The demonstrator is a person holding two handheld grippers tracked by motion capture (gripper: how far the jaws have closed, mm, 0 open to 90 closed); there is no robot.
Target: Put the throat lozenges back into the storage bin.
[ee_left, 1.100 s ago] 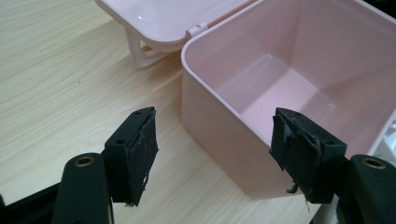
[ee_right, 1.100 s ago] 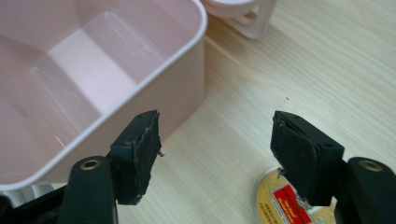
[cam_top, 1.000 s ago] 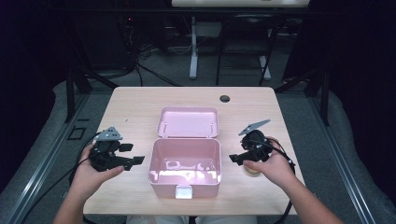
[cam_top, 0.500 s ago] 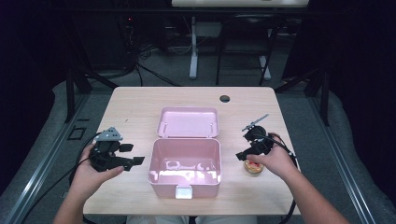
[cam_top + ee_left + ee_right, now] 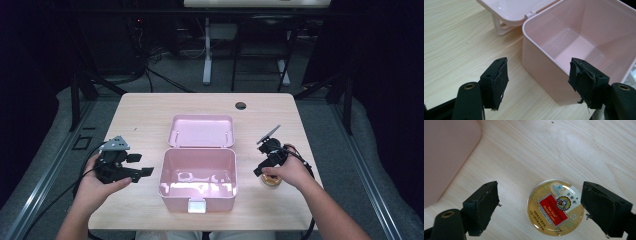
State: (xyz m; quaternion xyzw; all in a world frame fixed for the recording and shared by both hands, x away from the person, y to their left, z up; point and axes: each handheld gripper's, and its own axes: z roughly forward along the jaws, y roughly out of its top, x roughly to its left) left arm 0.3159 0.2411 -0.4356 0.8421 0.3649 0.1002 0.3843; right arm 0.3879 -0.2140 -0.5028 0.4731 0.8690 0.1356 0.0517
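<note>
- The right gripper [image 5: 540, 205] hangs over a round herbal candy tin [image 5: 556, 207] at the lower middle of the right gripper view. Its jaws have just been opening and now stand wide apart, not touching the tin, which lies between them.
- In the high view the tin [image 5: 272, 181] lies flat on the wooden table [image 5: 145, 112], just right of the open pink box [image 5: 198, 172].
- Best next move: centre the tin between the pads, descend until they flank its rim, then close squarely.
- The left gripper [image 5: 537, 82] waits by the box's near wall, jaws apart and empty.
</note>
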